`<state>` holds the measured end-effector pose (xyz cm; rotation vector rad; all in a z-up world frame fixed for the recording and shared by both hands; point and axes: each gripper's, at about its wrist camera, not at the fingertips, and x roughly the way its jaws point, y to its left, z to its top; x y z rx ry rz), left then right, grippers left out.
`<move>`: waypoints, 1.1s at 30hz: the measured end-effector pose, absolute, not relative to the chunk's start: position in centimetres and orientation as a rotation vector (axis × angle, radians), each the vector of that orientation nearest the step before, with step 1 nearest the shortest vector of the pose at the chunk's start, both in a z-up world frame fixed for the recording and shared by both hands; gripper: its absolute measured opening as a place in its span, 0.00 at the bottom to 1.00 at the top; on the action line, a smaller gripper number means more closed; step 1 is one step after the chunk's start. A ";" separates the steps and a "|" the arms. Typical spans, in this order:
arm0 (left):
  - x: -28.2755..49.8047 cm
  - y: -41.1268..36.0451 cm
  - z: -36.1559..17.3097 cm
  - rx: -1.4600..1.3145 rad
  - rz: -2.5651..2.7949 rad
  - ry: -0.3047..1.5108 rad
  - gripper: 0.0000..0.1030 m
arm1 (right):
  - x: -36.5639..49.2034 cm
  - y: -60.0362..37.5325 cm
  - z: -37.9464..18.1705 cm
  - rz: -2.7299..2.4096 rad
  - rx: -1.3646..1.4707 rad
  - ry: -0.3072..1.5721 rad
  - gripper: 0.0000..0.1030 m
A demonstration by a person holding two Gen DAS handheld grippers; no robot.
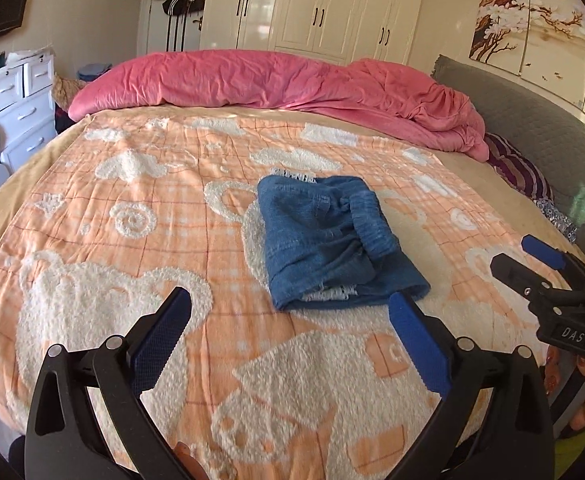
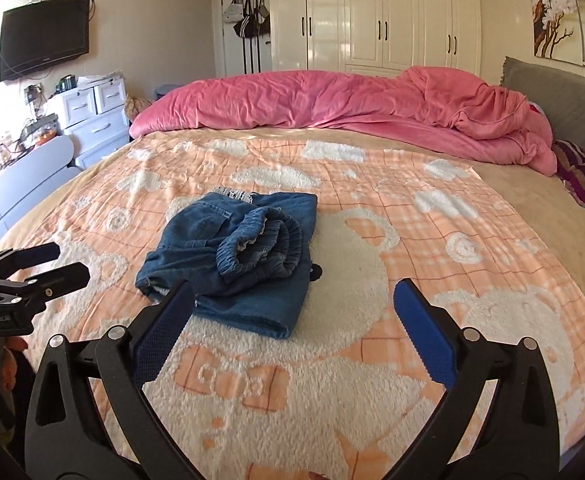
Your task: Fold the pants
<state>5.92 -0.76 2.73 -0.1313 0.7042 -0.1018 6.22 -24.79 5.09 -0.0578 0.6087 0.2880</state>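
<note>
Two grippers, the left gripper and the right gripper, hang wide open and empty near the pants, which lie folded into a compact bundle mid-bed, apparently released as finished. The bed carries an orange bear-pattern blanket, a pink duvet beyond; white wardrobes behind.

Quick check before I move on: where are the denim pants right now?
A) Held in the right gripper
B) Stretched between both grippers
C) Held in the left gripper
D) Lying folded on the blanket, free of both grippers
D: the denim pants lie folded on the orange blanket, while the left gripper and the right gripper stand open and empty, short of them.
</note>
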 end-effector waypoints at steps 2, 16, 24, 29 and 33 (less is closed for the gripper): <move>5.5 -0.7 2.5 -0.145 -0.108 0.712 0.96 | 5.7 -24.9 5.0 0.290 -0.059 0.608 0.91; 2.3 -1.4 0.8 -0.208 -0.084 0.717 0.96 | 3.0 -25.1 3.2 0.291 -0.049 0.643 0.91; 2.1 -2.2 -0.5 -0.195 -0.093 0.742 0.96 | 2.5 -25.2 2.2 0.295 -0.046 0.660 0.91; 2.1 -2.1 -1.2 -0.186 -0.082 0.758 0.96 | 2.2 -25.3 1.3 0.298 -0.040 0.680 0.91; 2.0 -2.1 -1.6 -0.180 -0.077 0.769 0.96 | 1.8 -25.4 0.6 0.311 -0.038 0.687 0.91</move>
